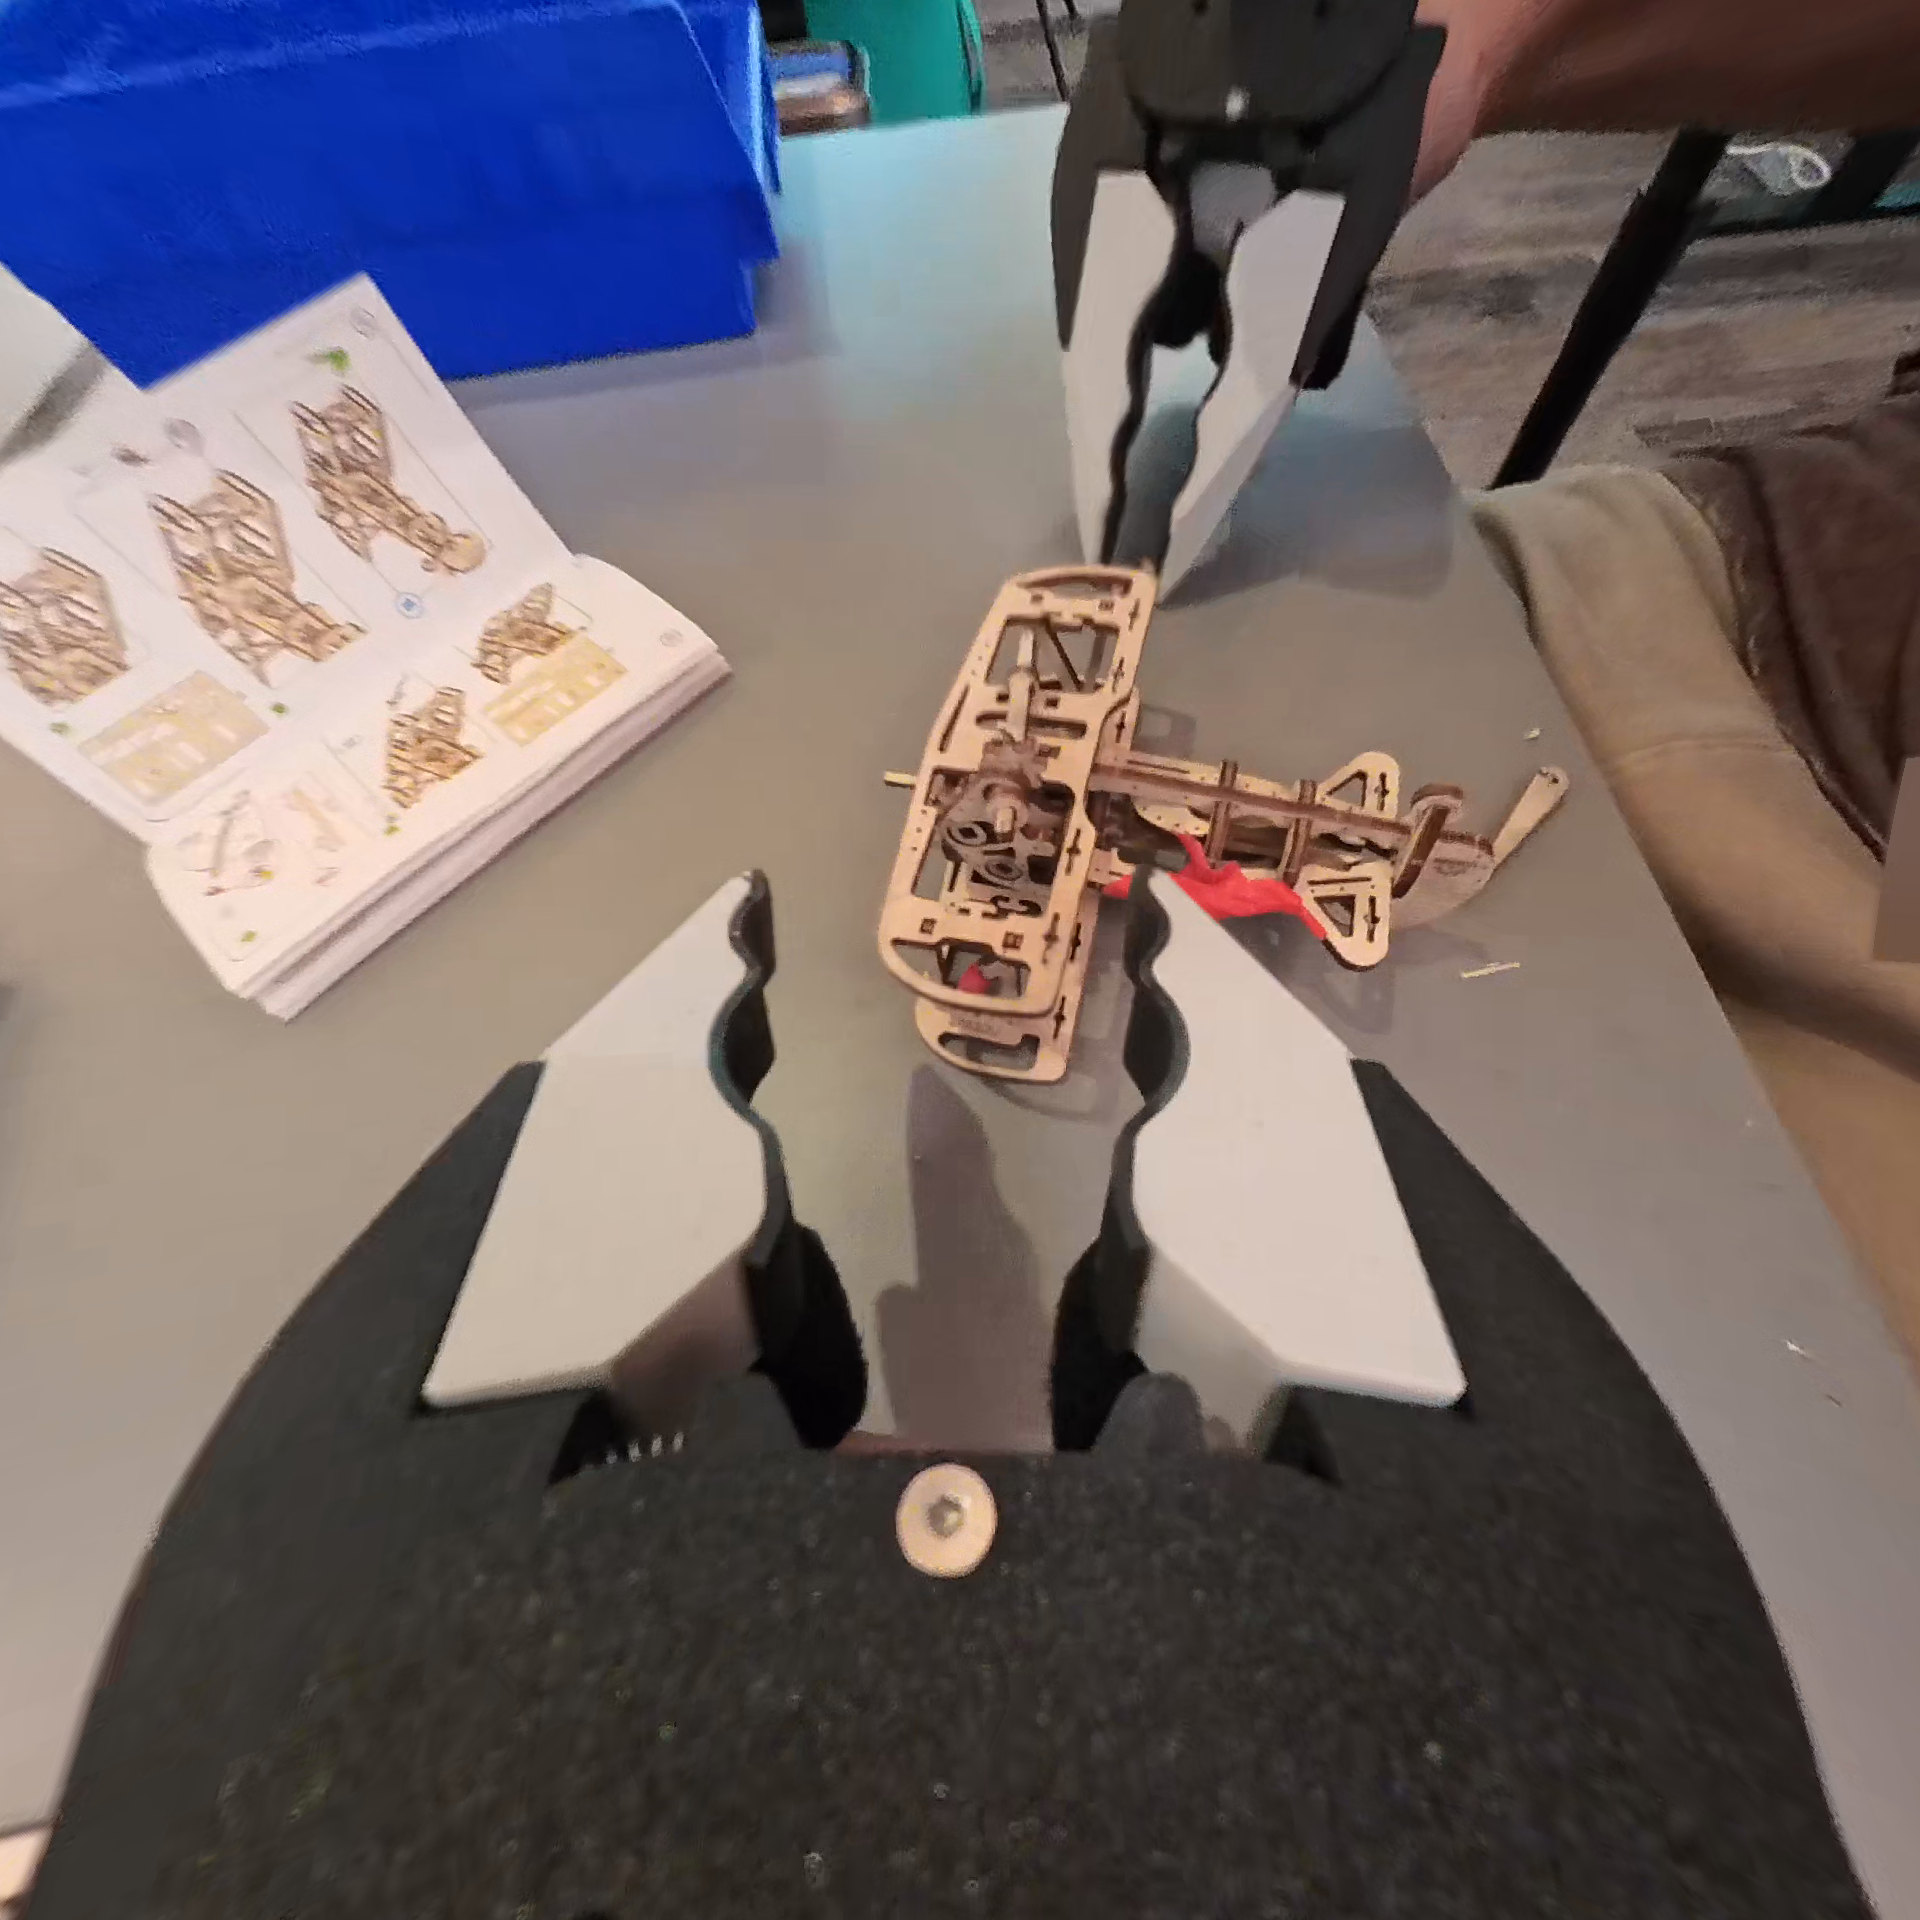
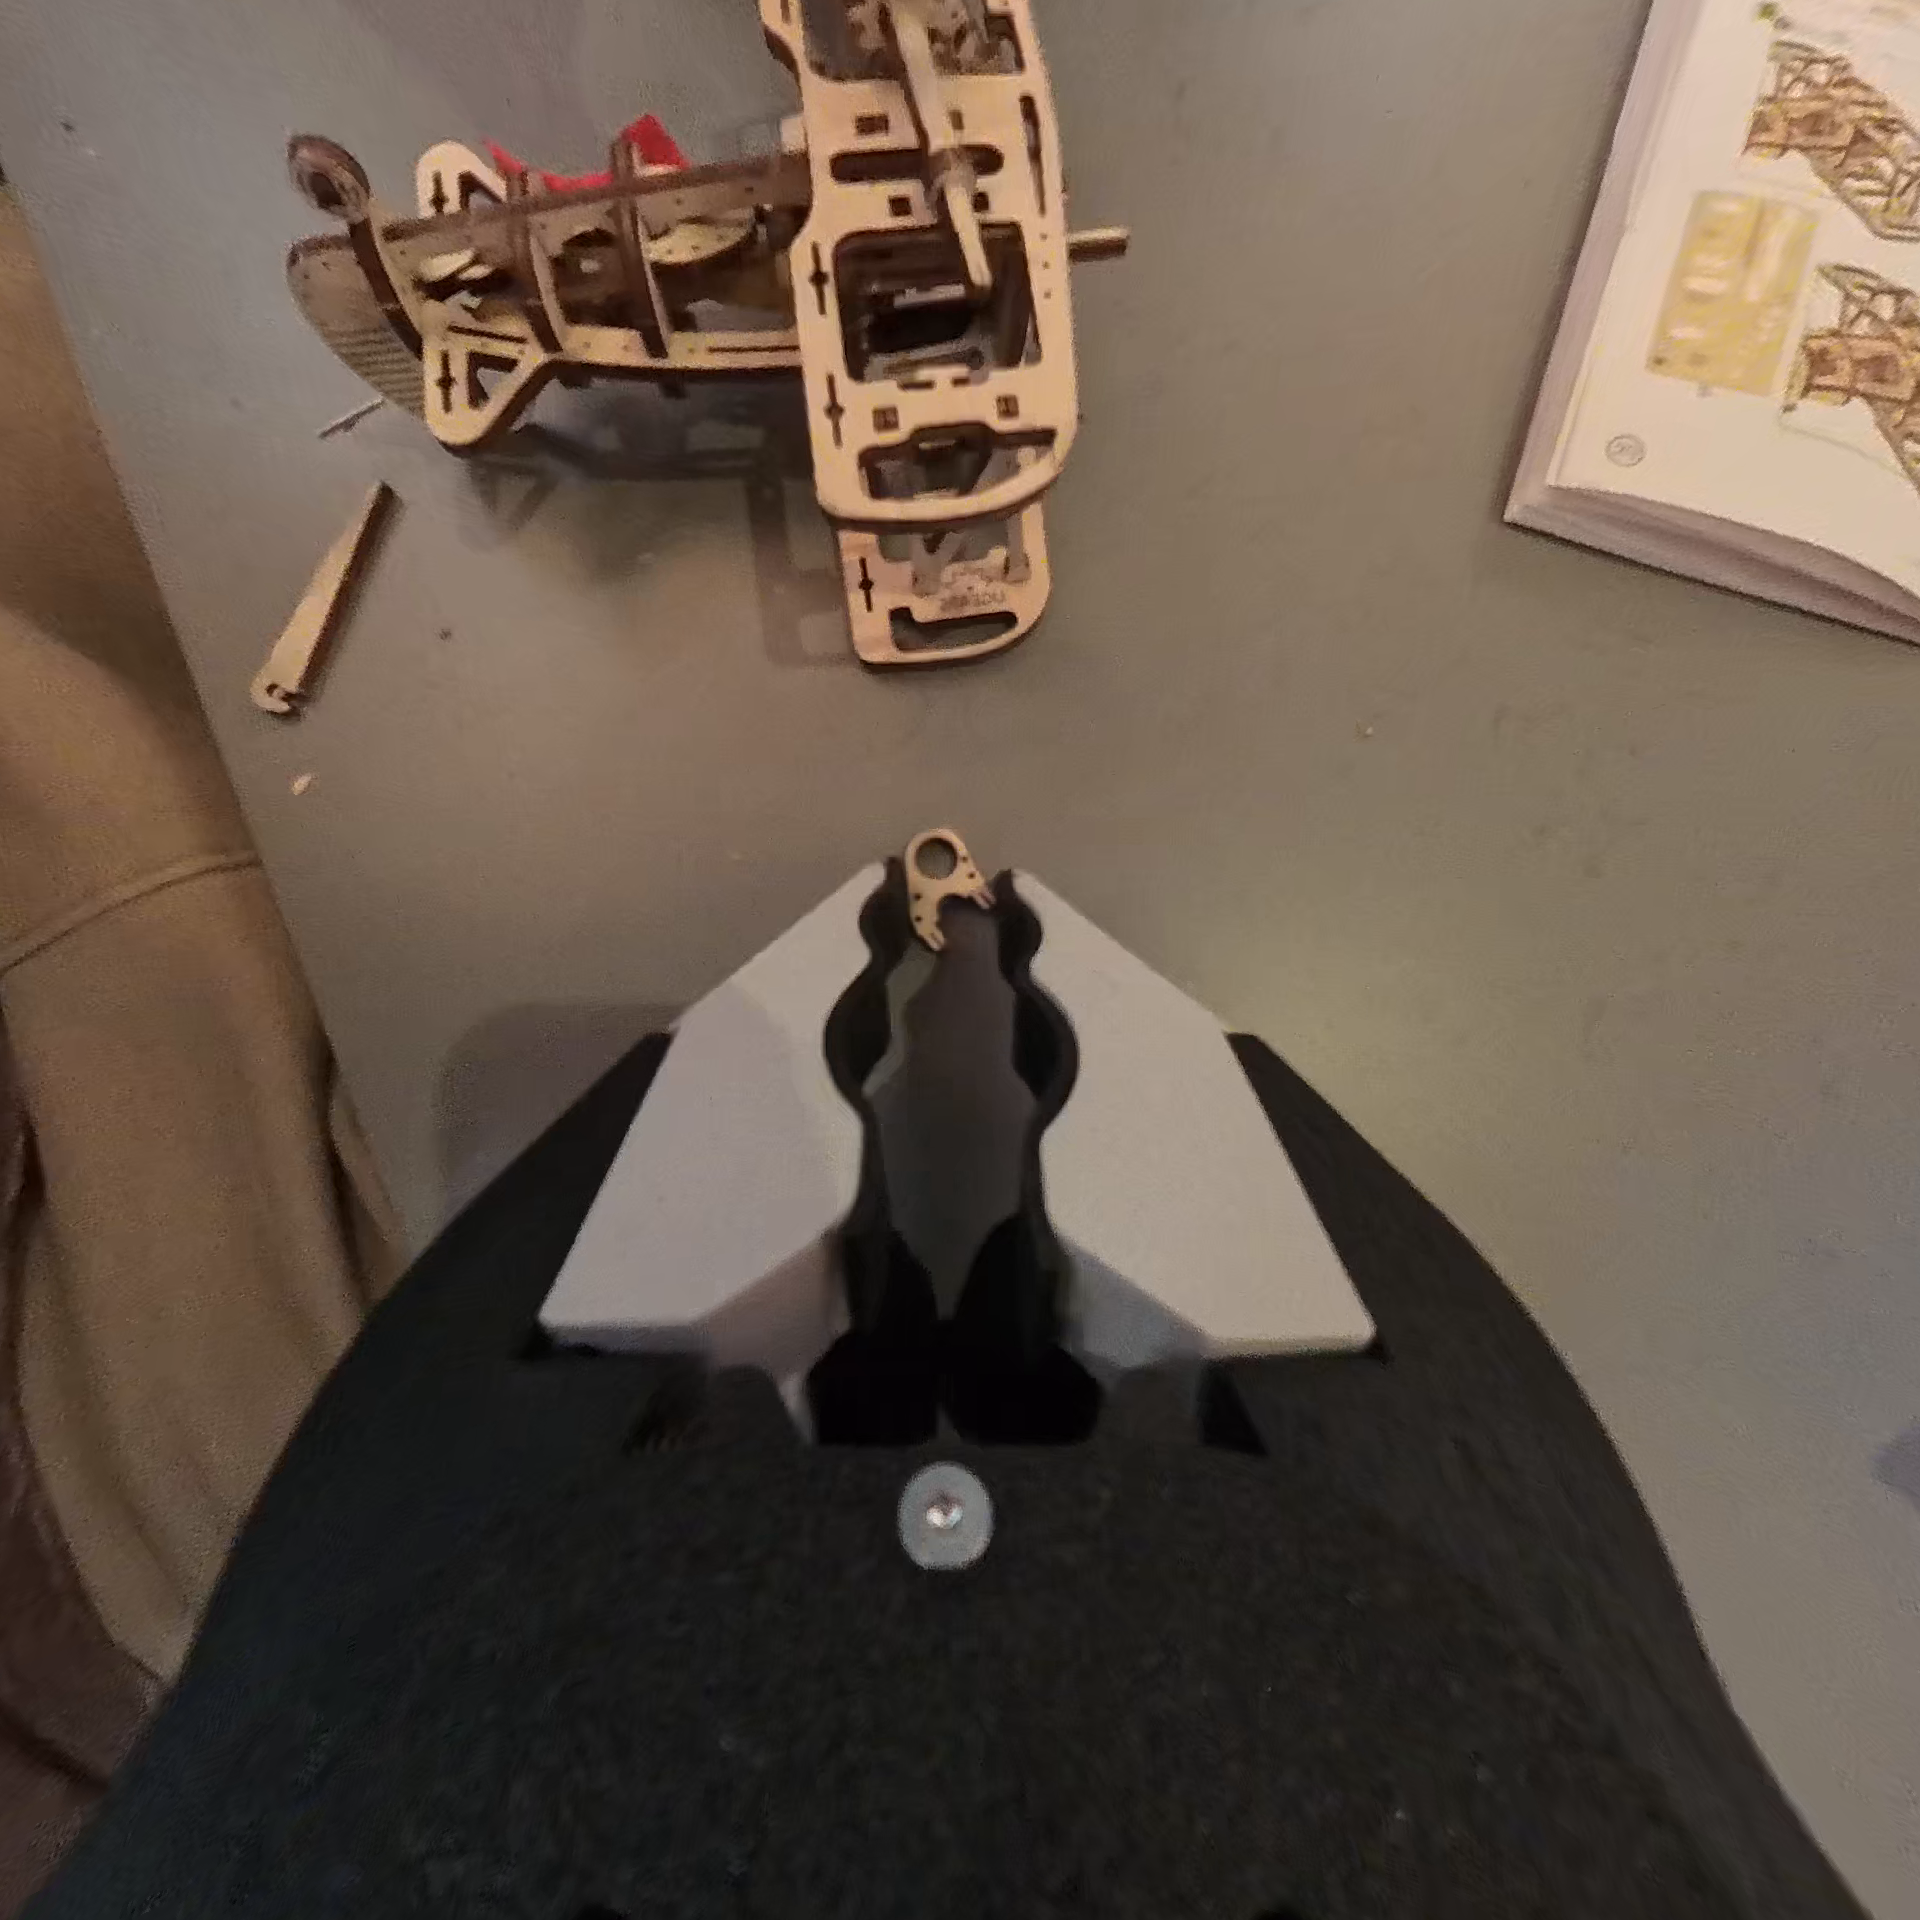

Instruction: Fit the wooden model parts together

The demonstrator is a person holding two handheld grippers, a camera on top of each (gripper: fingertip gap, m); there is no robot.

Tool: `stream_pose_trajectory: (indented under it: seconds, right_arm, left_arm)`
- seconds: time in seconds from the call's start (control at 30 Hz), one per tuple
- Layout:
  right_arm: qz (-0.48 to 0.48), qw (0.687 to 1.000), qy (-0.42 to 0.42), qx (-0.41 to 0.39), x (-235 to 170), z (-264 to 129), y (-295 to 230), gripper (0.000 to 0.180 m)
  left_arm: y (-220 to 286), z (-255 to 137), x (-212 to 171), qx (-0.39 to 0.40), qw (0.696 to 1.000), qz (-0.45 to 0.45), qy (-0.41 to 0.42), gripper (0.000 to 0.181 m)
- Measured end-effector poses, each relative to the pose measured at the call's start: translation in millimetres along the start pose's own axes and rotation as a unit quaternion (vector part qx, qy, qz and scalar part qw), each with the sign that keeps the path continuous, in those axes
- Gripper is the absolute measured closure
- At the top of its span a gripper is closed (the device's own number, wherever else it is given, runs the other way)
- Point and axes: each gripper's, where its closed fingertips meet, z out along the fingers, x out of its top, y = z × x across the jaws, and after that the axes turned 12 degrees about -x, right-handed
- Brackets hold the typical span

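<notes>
Pinched in the right gripper (image 2: pixel 951 902), the small tab (image 2: pixel 940 883) wants a slow, square approach to the plane (image 1: pixel 1049 821) mid-desk (image 1: pixel 831 499), with the wide-open, empty left gripper (image 1: pixel 951 914) steadying its frame.

A grey table (image 1: pixel 852 436) carries a partly built wooden model plane (image 1: pixel 1049 821), which lies near its middle with a red piece (image 1: pixel 1242 894) showing under the fuselage. In the left wrist view an open instruction booklet (image 1: pixel 343 644) lies flat to the left of the plane, well apart from it, and a blue cloth-covered thing (image 1: pixel 416 166) rests at the far left. A loose, slim wooden strip (image 2: pixel 317 603) lies just beside the plane's tail, with small wood slivers (image 1: pixel 1488 971) nearby.
</notes>
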Motion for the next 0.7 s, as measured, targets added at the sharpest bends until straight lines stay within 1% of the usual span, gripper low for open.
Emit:
stream_pose_trajectory:
  seconds: [0.07, 0.1, 0.17, 0.23, 0.27, 0.3, 0.37, 0.4, 0.47, 0.5, 0.57, 0.63, 0.7]
  right_arm:
    - [0.006, 1.0, -0.01, 0.0, 1, 1, 0, 0.165]
    - [0.015, 1.0, -0.015, -0.002, 1, 1, 1, 0.165]
    - [0.049, 0.999, -0.016, -0.002, 4, 0, 2, 0.165]
    - [0.102, 0.994, 0.033, 0.008, 24, -6, 4, 0.165]
    - [0.137, 0.988, 0.067, 0.017, 38, -11, 5, 0.165]
    - [0.175, 0.979, 0.104, 0.026, 53, -16, 6, 0.165]
    - [0.247, 0.95, 0.178, 0.072, 81, -26, 3, 0.165]
    - [0.277, 0.935, 0.2, 0.091, 90, -28, 1, 0.165]
    - [0.328, 0.908, 0.234, 0.118, 101, -30, 3, 0.166]
    - [0.349, 0.896, 0.241, 0.13, 104, -30, 4, 0.166]
    - [0.376, 0.884, 0.246, 0.129, 104, -25, 9, 0.166]
    - [0.389, 0.876, 0.25, 0.138, 103, -22, 8, 0.166]
    - [0.394, 0.875, 0.246, 0.136, 100, -18, 6, 0.165]
  left_arm:
    - [5, -4, 13, -0.001, 1.0, 0.012, 0.023, 0.124]
    - [8, -3, 21, -0.004, 0.999, 0.019, 0.034, 0.131]
    - [11, 5, 31, -0.003, 0.999, 0.031, 0.035, 0.136]
    - [8, 15, 34, 0.005, 1.0, 0.031, 0.0, 0.14]
    - [11, 21, 35, -0.01, 0.999, 0.03, -0.018, 0.141]
    - [10, 26, 37, -0.013, 0.999, 0.028, -0.035, 0.146]
    - [8, 35, 36, -0.022, 0.996, 0.034, -0.076, 0.154]
    - [7, 40, 34, -0.027, 0.994, 0.039, -0.098, 0.159]
    - [6, 48, 32, -0.042, 0.99, 0.043, -0.129, 0.161]
    - [4, 51, 29, -0.046, 0.987, 0.04, -0.147, 0.162]
    - [3, 55, 20, -0.059, 0.979, 0.036, -0.192, 0.161]
    - [2, 57, 14, -0.067, 0.972, 0.032, -0.221, 0.164]
    - [4, 56, 13, -0.084, 0.969, 0.029, -0.231, 0.169]
